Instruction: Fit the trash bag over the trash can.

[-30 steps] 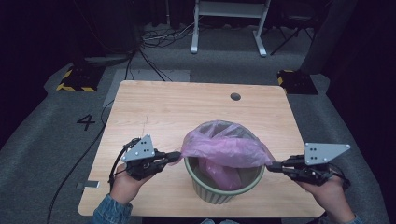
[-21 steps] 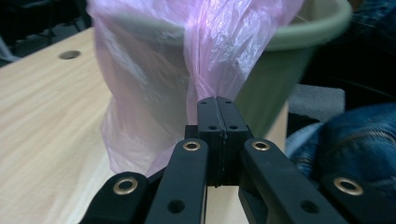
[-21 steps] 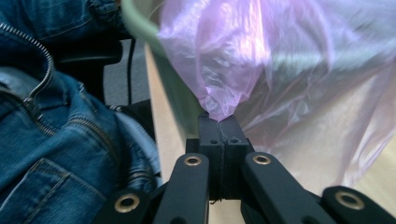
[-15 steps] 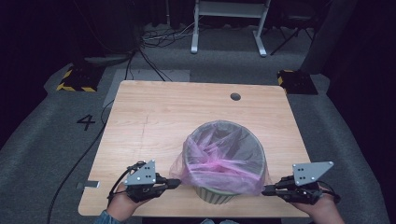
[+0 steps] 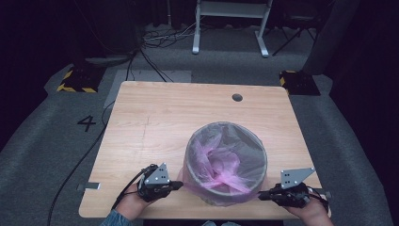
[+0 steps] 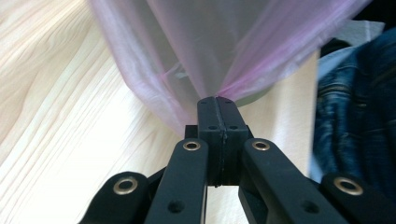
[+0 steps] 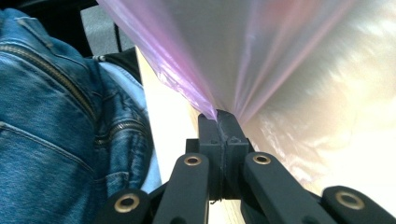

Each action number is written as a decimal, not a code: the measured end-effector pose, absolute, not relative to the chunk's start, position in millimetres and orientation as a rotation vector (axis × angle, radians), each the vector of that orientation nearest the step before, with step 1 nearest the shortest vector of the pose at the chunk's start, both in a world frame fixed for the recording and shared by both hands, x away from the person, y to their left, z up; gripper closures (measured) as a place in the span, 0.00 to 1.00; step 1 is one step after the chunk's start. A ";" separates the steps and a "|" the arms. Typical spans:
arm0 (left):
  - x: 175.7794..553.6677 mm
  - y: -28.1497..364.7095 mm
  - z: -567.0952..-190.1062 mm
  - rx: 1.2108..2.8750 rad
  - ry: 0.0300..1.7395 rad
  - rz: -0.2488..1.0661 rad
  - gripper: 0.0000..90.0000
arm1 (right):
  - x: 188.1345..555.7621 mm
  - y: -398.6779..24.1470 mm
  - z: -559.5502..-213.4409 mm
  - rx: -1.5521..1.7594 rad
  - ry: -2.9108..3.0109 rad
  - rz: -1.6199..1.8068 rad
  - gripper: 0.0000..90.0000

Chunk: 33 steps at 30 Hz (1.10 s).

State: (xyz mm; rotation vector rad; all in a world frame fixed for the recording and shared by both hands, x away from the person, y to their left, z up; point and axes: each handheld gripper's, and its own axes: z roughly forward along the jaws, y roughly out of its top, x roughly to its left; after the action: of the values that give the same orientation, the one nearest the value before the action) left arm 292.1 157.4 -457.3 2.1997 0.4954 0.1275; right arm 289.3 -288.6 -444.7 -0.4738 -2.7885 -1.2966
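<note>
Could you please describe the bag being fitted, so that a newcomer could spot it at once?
On the wooden table, near its front edge, stands a round bin. The bag lines it and drapes over its rim: thin, see-through pink plastic, unlike the solid bin.

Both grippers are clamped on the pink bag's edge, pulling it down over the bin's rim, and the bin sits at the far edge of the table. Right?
Not quite: the bin sits at the table's near edge, by the person, as the high view shows. The rest holds.
</note>
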 end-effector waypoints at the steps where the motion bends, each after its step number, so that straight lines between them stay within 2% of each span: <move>1: 292.6 159.3 -457.2 2.189 0.503 0.121 1.00 | 290.7 -292.5 -447.8 -0.502 -2.772 -1.307 1.00; 2: 292.6 161.2 -456.7 2.177 0.509 0.118 1.00 | 290.7 -294.6 -448.1 -0.515 -2.758 -1.315 0.98; 3: 291.9 163.6 -455.0 2.162 0.513 0.121 0.99 | 290.5 -296.6 -447.6 -0.519 -2.751 -1.325 0.89; 6: 290.4 169.2 -444.8 2.073 0.491 0.045 0.62 | 287.0 -305.3 -437.3 -0.493 -2.724 -1.430 0.60; 8: 286.0 167.6 -436.2 2.030 0.443 0.048 0.48 | 284.4 -312.4 -424.9 -0.475 -2.688 -1.557 0.51; 11: 276.8 153.7 -425.1 2.023 0.377 0.087 0.39 | 285.2 -320.2 -406.5 -0.471 -2.661 -1.715 0.42; 15: 272.2 133.0 -417.4 2.057 0.334 0.130 0.39 | 300.8 -316.7 -394.1 -0.509 -2.687 -1.728 0.31; 17: 273.5 131.9 -415.1 2.056 0.366 0.175 0.56 | 306.9 -311.9 -391.3 -0.493 -2.685 -1.725 0.28; 19: 277.4 136.8 -413.0 2.010 0.401 0.156 0.67 | 310.6 -303.5 -390.1 -0.450 -2.685 -1.709 0.33; 20: 279.3 139.8 -411.7 1.985 0.407 0.141 0.73 | 311.6 -298.5 -389.6 -0.425 -2.702 -1.690 0.42; 22: 281.4 144.0 -409.0 1.955 0.417 0.126 0.80 | 314.0 -290.5 -389.5 -0.403 -2.738 -1.643 0.68; 24: 282.0 146.9 -406.5 1.941 0.422 0.129 0.87 | 317.5 -288.7 -389.0 -0.432 -2.767 -1.597 0.98; 26: 283.3 150.1 -404.6 1.930 0.429 0.143 0.92 | 322.0 -291.5 -387.5 -0.485 -2.769 -1.611 1.00; 33: 292.5 152.5 -410.0 1.950 0.477 0.132 0.97 | 335.9 -303.4 -392.1 -0.676 -2.778 -1.600 1.00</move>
State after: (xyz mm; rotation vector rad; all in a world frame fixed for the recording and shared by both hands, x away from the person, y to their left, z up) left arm 292.5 152.5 -410.0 1.9498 0.4771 0.1316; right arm 335.9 -303.4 -392.1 -0.6764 -2.7781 -1.6002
